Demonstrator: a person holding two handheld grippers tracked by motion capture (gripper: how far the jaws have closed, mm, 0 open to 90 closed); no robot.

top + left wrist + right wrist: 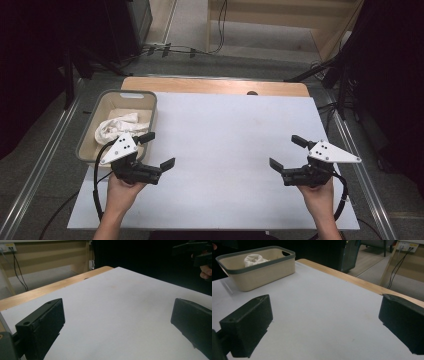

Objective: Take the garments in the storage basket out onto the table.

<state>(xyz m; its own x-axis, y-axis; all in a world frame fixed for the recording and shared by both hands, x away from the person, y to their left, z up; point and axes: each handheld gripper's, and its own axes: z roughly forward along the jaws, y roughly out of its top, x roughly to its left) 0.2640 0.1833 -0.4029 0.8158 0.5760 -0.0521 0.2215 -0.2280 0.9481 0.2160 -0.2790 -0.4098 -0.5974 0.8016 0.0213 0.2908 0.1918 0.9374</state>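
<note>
1. Room first: dark curtains on both sides, grey floor with black cables (182,50) trailing across it, and light wooden furniture (285,20) at the back.
2. The surface is a wooden table covered by a big white sheet (225,150), with only a strip of bare wood (215,86) showing along the far edge.
3. Far left on the sheet sits a beige rectangular plastic basket with a grey rim (150,102), and a crumpled white cloth (116,126) lies inside it.
4. Left gripper (159,149), black with a grey three-cornered plate, is just beside the basket's right side. Jaws are spread wide, nothing between them, nothing touched as far as I can see.
5. Right gripper (287,152) is well apart, over near the sheet's right edge. Same deal: jaws wide apart and empty, pointing inward over bare sheet.
</note>
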